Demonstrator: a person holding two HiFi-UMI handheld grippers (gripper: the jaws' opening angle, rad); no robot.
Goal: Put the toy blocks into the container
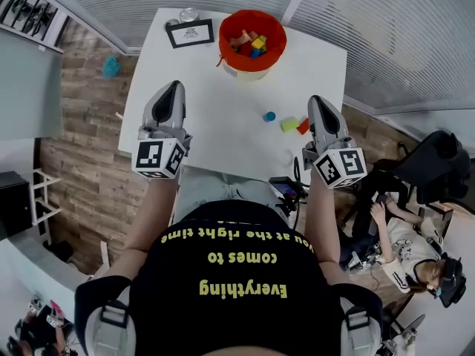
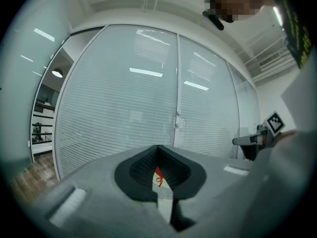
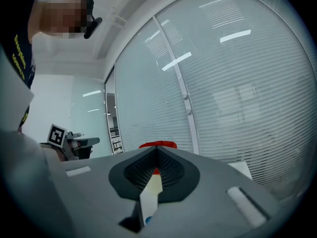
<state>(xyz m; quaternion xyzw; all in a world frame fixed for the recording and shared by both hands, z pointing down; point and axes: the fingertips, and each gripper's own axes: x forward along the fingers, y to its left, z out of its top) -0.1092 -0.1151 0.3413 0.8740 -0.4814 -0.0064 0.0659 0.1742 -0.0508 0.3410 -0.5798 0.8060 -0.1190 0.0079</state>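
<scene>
- Centrally, at the far edge of the counter point(image 1: 223, 136), the red container point(image 1: 276, 47) is shown with several toy blocks point(image 1: 251, 44) inside.
- A blue block point(image 1: 269, 116), a green block point(image 1: 289, 124) and a red block point(image 1: 303, 126) are seen loose, just beside the right hand-held gripper point(image 1: 318, 101), whose jaws are closed and empty.
- The left hand-held gripper point(image 1: 176, 87) is likewise closed on nothing.
- A framed card point(image 1: 190, 33) and a can point(image 1: 189, 13) are placed left of the container.

An office-like workroom is shown: a white table point(image 1: 223, 102) is set on wood-look flooring point(image 1: 82, 147), glass walls lined with blinds point(image 2: 138, 98) are seen, and a seated person point(image 1: 415, 251) is placed close by.
</scene>
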